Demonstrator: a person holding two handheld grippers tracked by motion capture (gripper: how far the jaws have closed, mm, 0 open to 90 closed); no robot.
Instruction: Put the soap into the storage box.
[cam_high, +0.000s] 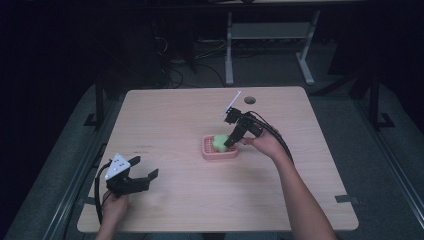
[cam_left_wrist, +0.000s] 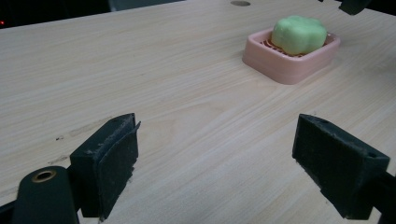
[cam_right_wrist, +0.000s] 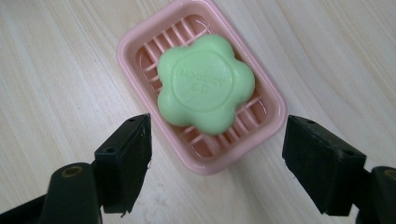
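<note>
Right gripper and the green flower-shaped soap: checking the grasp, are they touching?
Apart. The right gripper view shows the right gripper open, bare space between its pads and the green flower-shaped soap.

It looked like a lab — a bare wooden worktop (cam_high: 180, 115), loose cables (cam_high: 172, 67) on the floor and a desk frame (cam_high: 267, 42) at top centre.

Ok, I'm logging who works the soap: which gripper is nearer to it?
Right. The right gripper hangs open just above the green soap in the pink dish; the left gripper sits open far off near the table's front-left corner.
</note>
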